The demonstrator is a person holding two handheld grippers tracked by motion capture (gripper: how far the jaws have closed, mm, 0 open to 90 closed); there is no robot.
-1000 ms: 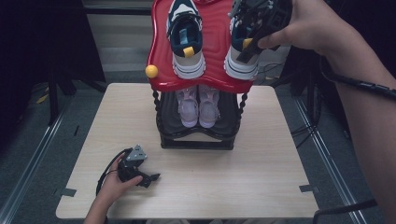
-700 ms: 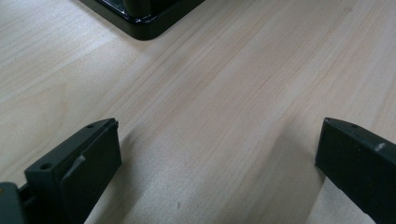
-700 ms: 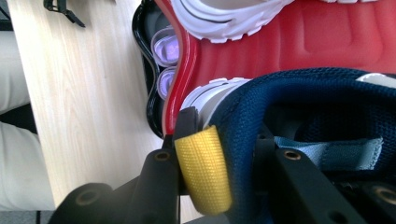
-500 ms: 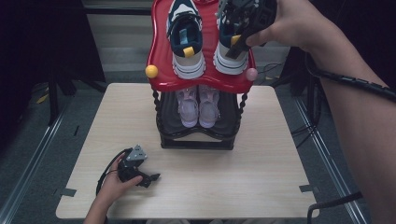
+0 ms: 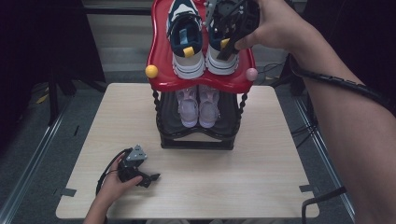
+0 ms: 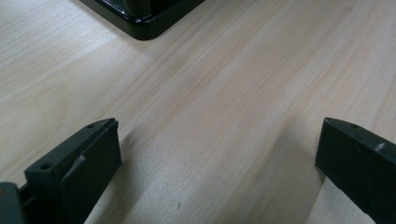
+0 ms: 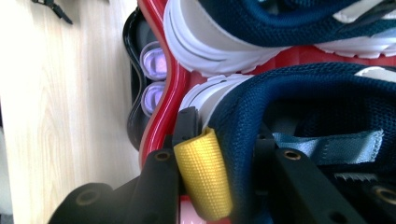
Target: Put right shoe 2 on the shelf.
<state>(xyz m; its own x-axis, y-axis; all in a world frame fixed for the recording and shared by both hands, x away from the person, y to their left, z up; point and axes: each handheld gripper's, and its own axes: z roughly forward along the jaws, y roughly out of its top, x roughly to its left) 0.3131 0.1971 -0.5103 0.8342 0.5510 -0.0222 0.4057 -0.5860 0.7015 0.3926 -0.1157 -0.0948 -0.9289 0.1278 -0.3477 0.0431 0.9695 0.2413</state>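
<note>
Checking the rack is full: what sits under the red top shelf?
Under the glossy red top shelf, a pair of pale lilac shoes stands toes forward on the black lower tier. Their heel ends are hidden beneath the shelf.

A pale wood-grain rectangular table (image 5: 261, 186) stands on a grey floor (image 5: 28, 154) under even light. Pieces of dark tape (image 5: 68, 192) mark its near corners. A silver metal rail (image 5: 32, 158) runs along the left side. At far left, dark furniture legs (image 5: 56, 93) stand in shadow.
</note>
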